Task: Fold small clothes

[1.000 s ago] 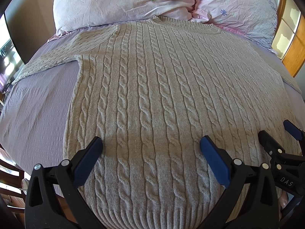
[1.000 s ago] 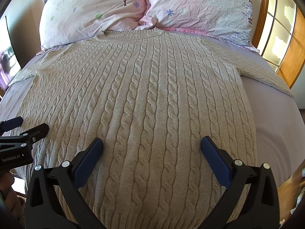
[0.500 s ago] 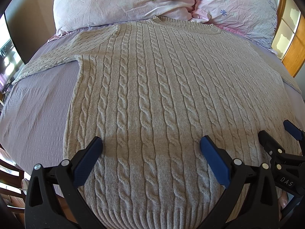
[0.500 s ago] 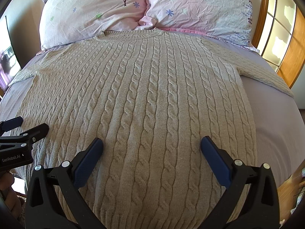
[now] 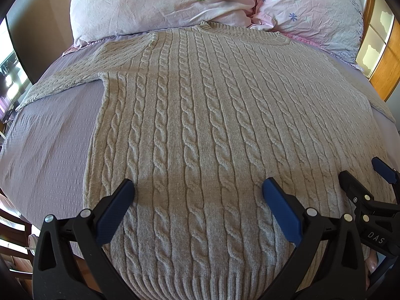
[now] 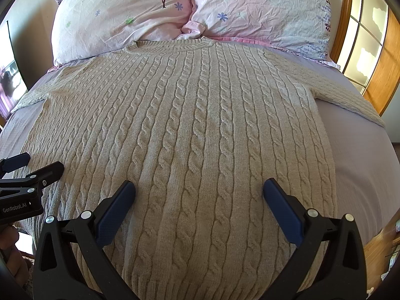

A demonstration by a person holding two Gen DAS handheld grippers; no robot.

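A beige cable-knit sweater lies flat and face up on the bed, collar toward the pillows, both sleeves spread out sideways; it also shows in the right wrist view. My left gripper is open and empty, hovering over the sweater's lower left part near the hem. My right gripper is open and empty over the lower right part. The right gripper also shows at the right edge of the left wrist view. The left gripper also shows at the left edge of the right wrist view.
The lilac bedsheet shows on both sides of the sweater. Two pink floral pillows lie at the head. A wooden window frame stands to the right. The bed's near edge lies just below the hem.
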